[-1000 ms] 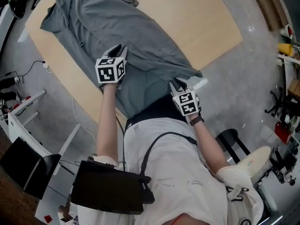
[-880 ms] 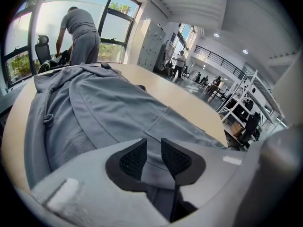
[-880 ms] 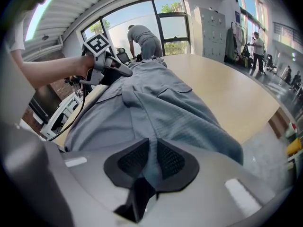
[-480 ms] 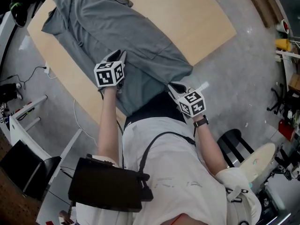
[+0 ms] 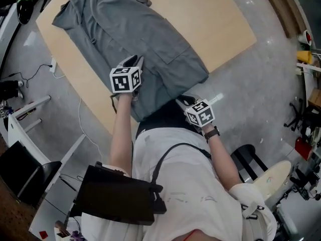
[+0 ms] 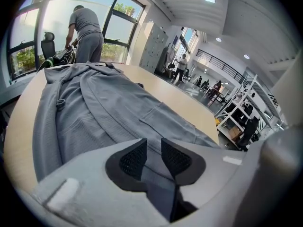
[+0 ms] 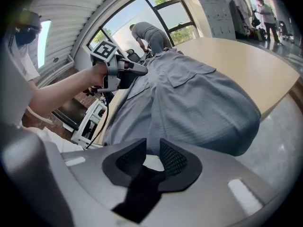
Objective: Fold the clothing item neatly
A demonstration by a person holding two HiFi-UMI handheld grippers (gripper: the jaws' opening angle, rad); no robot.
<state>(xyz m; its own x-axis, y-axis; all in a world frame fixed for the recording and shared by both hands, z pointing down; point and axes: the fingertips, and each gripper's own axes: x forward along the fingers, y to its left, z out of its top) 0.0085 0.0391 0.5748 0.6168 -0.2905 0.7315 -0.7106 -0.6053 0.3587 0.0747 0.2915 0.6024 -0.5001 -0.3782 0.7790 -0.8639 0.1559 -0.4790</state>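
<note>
A grey garment lies lengthwise on the light wooden table, its near hem hanging over the edge by the person's body. My left gripper hovers over the garment's near left part, with its jaws a little apart. Grey cloth shows through the gap and the pads do not press on it. My right gripper is below the table edge under the hem. Its jaws are opening, and a fold of the grey cloth runs down between the fingertips.
A person in grey bends over by the windows beyond the table's far end. Cables and a white frame are on the floor at left. A black stool and shelving stand at right.
My right gripper has drawn back from the hem's right corner toward the person's body, below the table edge. The left gripper stays over the same part of the garment.
</note>
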